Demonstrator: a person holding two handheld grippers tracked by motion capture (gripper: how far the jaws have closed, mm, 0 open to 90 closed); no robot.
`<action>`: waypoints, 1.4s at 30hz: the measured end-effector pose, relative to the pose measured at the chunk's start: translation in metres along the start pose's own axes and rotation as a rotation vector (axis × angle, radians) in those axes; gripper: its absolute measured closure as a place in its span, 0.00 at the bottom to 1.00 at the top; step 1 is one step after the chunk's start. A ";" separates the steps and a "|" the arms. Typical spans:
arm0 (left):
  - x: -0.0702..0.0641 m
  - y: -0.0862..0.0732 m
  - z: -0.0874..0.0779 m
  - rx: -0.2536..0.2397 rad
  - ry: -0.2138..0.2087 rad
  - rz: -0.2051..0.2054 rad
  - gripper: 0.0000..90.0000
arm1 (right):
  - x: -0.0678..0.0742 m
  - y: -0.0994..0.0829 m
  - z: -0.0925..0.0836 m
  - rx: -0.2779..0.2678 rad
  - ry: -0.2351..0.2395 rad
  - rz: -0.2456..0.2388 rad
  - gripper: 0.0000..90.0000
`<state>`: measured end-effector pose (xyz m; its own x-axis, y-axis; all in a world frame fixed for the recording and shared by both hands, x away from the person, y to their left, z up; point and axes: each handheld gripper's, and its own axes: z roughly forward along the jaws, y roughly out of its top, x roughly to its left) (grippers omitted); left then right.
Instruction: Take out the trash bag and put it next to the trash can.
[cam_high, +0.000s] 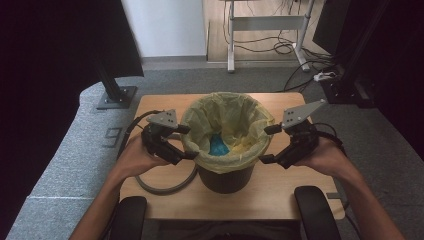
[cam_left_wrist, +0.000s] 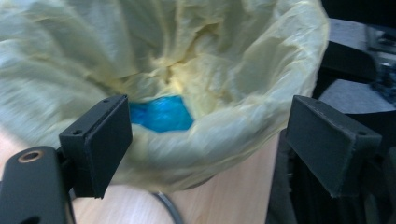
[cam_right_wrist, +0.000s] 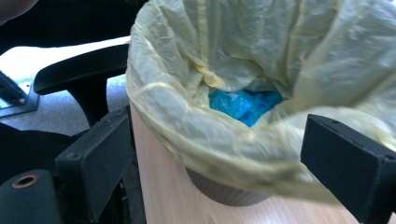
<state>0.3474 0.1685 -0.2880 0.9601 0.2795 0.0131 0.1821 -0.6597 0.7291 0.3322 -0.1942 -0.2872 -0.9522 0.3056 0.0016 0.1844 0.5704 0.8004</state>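
A dark bin (cam_high: 227, 177) lined with a pale yellow bag (cam_high: 227, 117) stands in the middle of the wooden table (cam_high: 280, 195). A crumpled blue thing (cam_high: 218, 146) lies at the bottom of the bag. My left gripper (cam_high: 186, 142) is at the bin's left rim, open, one jaw above the other. In the left gripper view its jaws stand wide around the bag's rim (cam_left_wrist: 219, 140), not pressing it, with the blue thing (cam_left_wrist: 161, 113) beyond. My right gripper (cam_high: 267, 144) is open at the right rim. Its jaws flank the bag's folded edge (cam_right_wrist: 219, 149) and the blue thing (cam_right_wrist: 245, 105).
A grey cable (cam_high: 165, 187) loops on the table left of the bin. Two black chair armrests (cam_high: 312, 210) (cam_high: 127, 215) sit at the table's near edge. A stand's base (cam_high: 116, 97) is on the carpet at far left, and a desk frame (cam_high: 265, 22) with cables stands behind.
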 end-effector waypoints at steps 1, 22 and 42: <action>-0.001 0.001 0.002 0.006 -0.001 0.008 0.16 | 0.000 0.002 0.003 0.001 0.008 -0.003 0.10; -0.005 0.011 0.004 0.005 -0.175 0.010 0.76 | 0.005 0.018 0.026 0.085 0.113 -0.085 0.74; -0.002 0.032 0.013 -0.006 -0.127 -0.029 0.61 | -0.008 0.046 0.022 -0.004 0.054 -0.070 0.97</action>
<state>0.3537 0.1377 -0.2740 0.9736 0.2077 -0.0943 0.2092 -0.6487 0.7317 0.3533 -0.1538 -0.2632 -0.9745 0.2232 -0.0221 0.1160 0.5855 0.8023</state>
